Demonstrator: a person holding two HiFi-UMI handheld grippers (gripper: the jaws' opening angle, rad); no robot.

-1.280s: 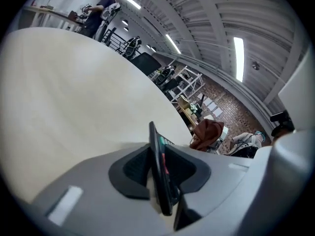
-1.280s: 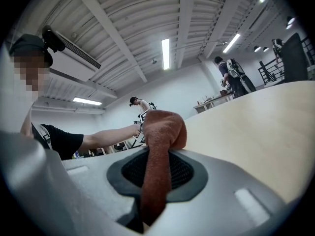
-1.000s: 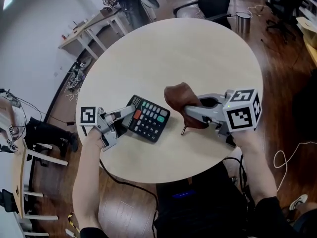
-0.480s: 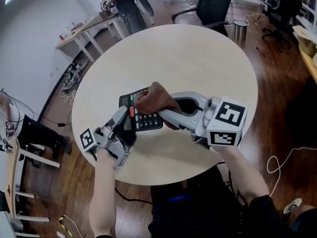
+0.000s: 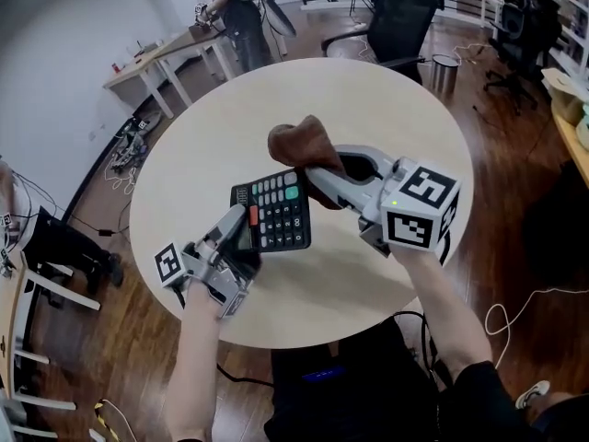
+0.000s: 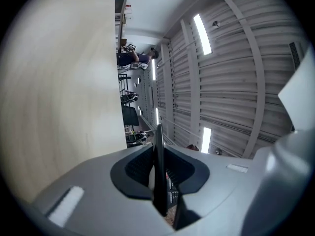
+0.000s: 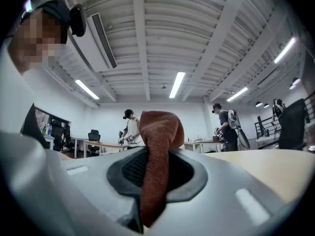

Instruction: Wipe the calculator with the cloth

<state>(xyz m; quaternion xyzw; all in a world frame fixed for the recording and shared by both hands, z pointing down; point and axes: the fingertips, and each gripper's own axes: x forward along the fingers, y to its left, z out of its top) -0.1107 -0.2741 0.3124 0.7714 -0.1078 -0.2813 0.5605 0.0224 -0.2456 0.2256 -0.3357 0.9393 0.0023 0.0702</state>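
The round pale table [image 5: 368,109] carries nothing but the shadow of the two tools. Around it on the wooden floor [image 5: 515,182] stand a black office chair [image 5: 396,17], a metal bin [image 5: 444,67] and, further left, a long desk [image 5: 161,58] with a person [image 5: 235,7] standing at its end. A thin cable [image 5: 515,311] loops on the floor at the right.

The left gripper [image 5: 236,226] pinches the calculator [image 5: 271,212] by its lower left edge, its jaws narrowed on the thin body, keys turned up toward the head camera. The right gripper [image 5: 317,175] has its jaws pressed on the brown cloth [image 5: 299,144], which bunches just past the calculator's upper right corner; whether the two touch cannot be told.

A second ago the calculator lay flat on the table with the cloth apart to its right. Half a second ago the cloth sat on the keys. The calculator is now raised off the tabletop and turned, and the cloth has slid off beyond its top edge.
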